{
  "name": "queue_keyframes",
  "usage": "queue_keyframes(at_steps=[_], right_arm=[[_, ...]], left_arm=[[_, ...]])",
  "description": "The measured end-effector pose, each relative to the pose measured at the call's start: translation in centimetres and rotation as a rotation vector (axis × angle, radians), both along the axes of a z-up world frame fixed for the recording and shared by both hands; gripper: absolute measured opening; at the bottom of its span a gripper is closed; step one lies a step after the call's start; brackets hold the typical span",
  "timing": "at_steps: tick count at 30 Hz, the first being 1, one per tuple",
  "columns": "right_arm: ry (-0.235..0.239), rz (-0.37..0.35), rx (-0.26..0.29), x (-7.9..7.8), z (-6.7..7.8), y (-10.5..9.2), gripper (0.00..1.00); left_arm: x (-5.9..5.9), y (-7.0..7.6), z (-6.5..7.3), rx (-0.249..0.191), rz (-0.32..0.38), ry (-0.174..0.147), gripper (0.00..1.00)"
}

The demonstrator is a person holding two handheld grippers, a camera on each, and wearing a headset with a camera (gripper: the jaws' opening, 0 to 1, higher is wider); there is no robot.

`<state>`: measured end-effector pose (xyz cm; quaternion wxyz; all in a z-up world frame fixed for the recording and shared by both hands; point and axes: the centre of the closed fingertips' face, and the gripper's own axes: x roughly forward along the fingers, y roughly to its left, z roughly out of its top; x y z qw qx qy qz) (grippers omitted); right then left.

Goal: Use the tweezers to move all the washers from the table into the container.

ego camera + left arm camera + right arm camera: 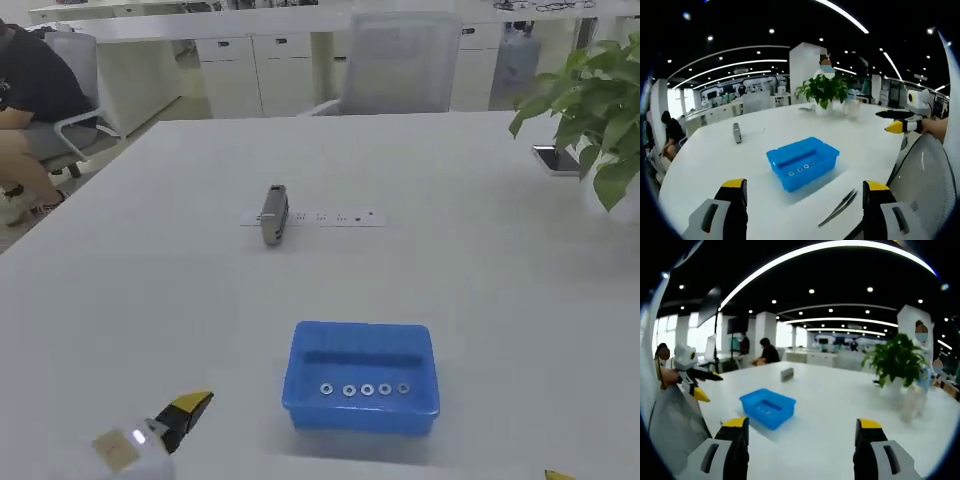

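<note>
A blue container (pixel 362 345) sits on the white table near its front edge, and several washers (pixel 366 389) lie in a row inside it. In the left gripper view the container (pixel 802 159) is ahead of my open left gripper (pixel 804 189), with the washers (pixel 800 169) on its floor. The tweezers (pixel 839 208) lie on the table just right of the container, untouched. My right gripper (pixel 801 426) is open and empty, with the container (pixel 767 408) to its front left. In the head view the left gripper (pixel 186 410) is at the bottom left.
A grey metal block (pixel 274 213) lies by a flush socket strip mid-table. A potted plant (pixel 600 110) and a phone (pixel 555 158) stand at the far right. An office chair (pixel 400 65) is behind the table, and a person (pixel 30 90) sits at the far left.
</note>
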<state>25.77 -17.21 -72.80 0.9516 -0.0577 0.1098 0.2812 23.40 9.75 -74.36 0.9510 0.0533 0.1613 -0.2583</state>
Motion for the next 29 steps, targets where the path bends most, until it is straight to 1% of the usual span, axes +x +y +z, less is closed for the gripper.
queue_keyframes(at_steps=[3,4,5,6,9,10,11,12,13,15,16,18,19,21,23,24,25,27,29], right_arm=[[0.003,0.011,0.002,0.0,-0.1,0.1,0.87],[0.002,0.015,0.001,0.0,-0.1,0.2,0.87],[0.003,0.023,-0.005,-0.1,-0.3,0.3,0.88],[0.003,0.027,-0.009,-0.1,-0.3,0.4,0.88],[-0.001,0.048,-0.017,-0.2,-0.4,0.8,0.9],[0.01,0.064,-0.013,-0.4,-0.6,1.1,0.89],[0.022,0.064,-0.007,-0.4,-0.7,1.1,0.89],[0.02,0.056,-0.003,-0.4,-0.6,1.0,0.89],[0.014,0.049,-0.004,-0.3,-0.5,0.9,0.88],[0.002,0.028,-0.002,-0.1,-0.2,0.4,0.88],[0.002,0.02,0.013,0.0,-0.1,0.3,0.88],[0.008,0.017,0.021,0.0,-0.2,0.3,0.89],[0.01,0.02,0.016,0.0,-0.1,0.4,0.89],[0.014,0.028,0.007,-0.1,-0.2,0.7,0.89],[0.016,0.032,-0.003,-0.1,-0.3,0.8,0.89],[0.016,0.032,-0.001,-0.2,-0.3,0.8,0.89],[0.015,0.029,0.008,-0.2,-0.2,0.8,0.88],[0.012,0.016,0.022,-0.1,0.0,0.5,0.88],[0.017,0.002,0.024,0.0,-0.1,0.3,0.88]], left_arm=[[0.4,0.1,1.3,0.001,0.018,-0.086,0.99],[0.5,0.1,1.6,-0.011,0.025,-0.107,0.99],[0.7,0.1,2.3,-0.034,0.032,-0.141,0.99],[0.8,0.1,2.7,-0.05,0.037,-0.155,0.99],[0.8,0.9,4.1,-0.139,0.078,-0.207,0.99],[0.8,1.0,4.5,-0.176,0.083,-0.216,0.99],[0.8,1.2,4.9,-0.229,0.095,-0.213,0.99],[0.8,1.5,5.3,-0.259,0.108,-0.222,0.99],[0.9,1.8,5.6,-0.279,0.124,-0.241,0.99],[1.0,2.1,5.5,-0.271,0.132,-0.239,0.99],[1.1,2.2,5.4,-0.26,0.142,-0.239,0.99],[1.1,2.3,5.3,-0.253,0.149,-0.236,0.99],[1.1,2.3,5.3,-0.255,0.151,-0.23,0.99],[1.1,2.2,5.2,-0.26,0.147,-0.227,0.99],[1.1,2.1,5.1,-0.25,0.145,-0.225,0.99],[1.2,2.1,4.9,-0.245,0.145,-0.217,0.99],[1.1,2.1,4.8,-0.243,0.147,-0.203,0.99],[1.1,2.3,5.0,-0.239,0.153,-0.221,0.99],[1.1,2.4,5.2,-0.255,0.158,-0.227,0.99]])
